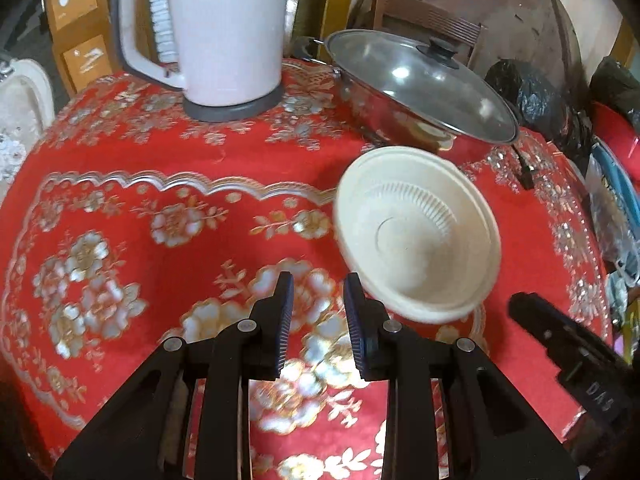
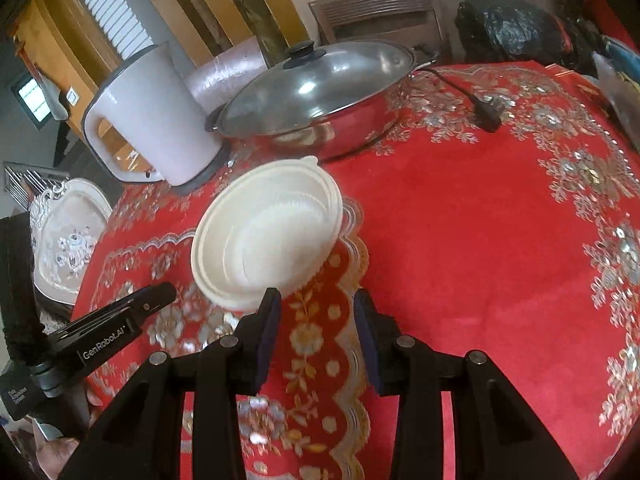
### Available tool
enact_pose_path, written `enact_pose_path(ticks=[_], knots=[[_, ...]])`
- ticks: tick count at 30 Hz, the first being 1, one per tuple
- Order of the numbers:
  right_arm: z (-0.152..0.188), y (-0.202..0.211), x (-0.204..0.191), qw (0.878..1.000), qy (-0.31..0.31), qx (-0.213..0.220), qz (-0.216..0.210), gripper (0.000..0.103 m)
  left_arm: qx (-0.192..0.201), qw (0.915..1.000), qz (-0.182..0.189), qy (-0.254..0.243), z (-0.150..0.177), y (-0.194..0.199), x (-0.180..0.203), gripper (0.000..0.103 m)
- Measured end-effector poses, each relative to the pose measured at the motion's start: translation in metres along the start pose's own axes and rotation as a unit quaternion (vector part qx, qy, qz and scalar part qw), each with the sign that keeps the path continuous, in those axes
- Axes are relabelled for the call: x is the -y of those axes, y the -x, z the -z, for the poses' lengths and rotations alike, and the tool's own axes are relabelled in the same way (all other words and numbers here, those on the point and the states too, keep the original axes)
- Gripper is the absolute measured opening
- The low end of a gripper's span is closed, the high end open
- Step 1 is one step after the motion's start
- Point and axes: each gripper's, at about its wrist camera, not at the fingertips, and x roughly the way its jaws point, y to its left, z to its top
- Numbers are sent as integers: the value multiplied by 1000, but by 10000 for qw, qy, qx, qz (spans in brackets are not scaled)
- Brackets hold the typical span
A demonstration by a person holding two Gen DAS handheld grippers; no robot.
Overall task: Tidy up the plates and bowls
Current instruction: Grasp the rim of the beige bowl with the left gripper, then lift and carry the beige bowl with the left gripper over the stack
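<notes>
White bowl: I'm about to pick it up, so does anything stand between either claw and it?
Nothing visible does. The white bowl sits tilted just past the left claw and right claw, with only red tablecloth between. The kettle and lidded pan stand behind it.

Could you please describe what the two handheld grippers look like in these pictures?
Both are matte black plastic with silver pivot pins and dark blue ribbed pads. The left gripper shows white "GenRobot.AI" lettering in the right wrist view; the right gripper bears faint lettering on its side. No sleeves or cables show.
</notes>
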Motion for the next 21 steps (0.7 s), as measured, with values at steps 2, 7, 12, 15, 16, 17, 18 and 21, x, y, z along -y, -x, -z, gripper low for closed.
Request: enact_pose_path(ticks=[2,7,12,15,16,17,18,21], knots=[[-4,-9,0,9999,-57,-63,-97,38,-19,10000,62,-10,-5,-4,4,25],[-10,-26,5,9993,-268,-121,-223,38,54,9996,240,-139,-14,-12,16,25],[-14,-39,9,9986,-397,-134,-322,38,-66,9995,234,-216,-20,-30,24,25],[-16,-46,10,9986,-423,-185,-263,38,-152,9994,249,-180,-23,-40,24,25],[-17,-49,10,9986,-412,-193,-256,38,-165,9994,229,-175,-24,-42,24,25],[-17,-50,10,9987,-404,-200,-254,38,-167,9995,200,-185,-24,-44,25,25],[-18,-51,10,9987,-399,-210,-249,38,-163,9995,178,-195,-25,-46,25,25],[-20,-55,12,9985,-434,-215,-244,38,-164,9996,188,-144,-27,-50,24,25]])
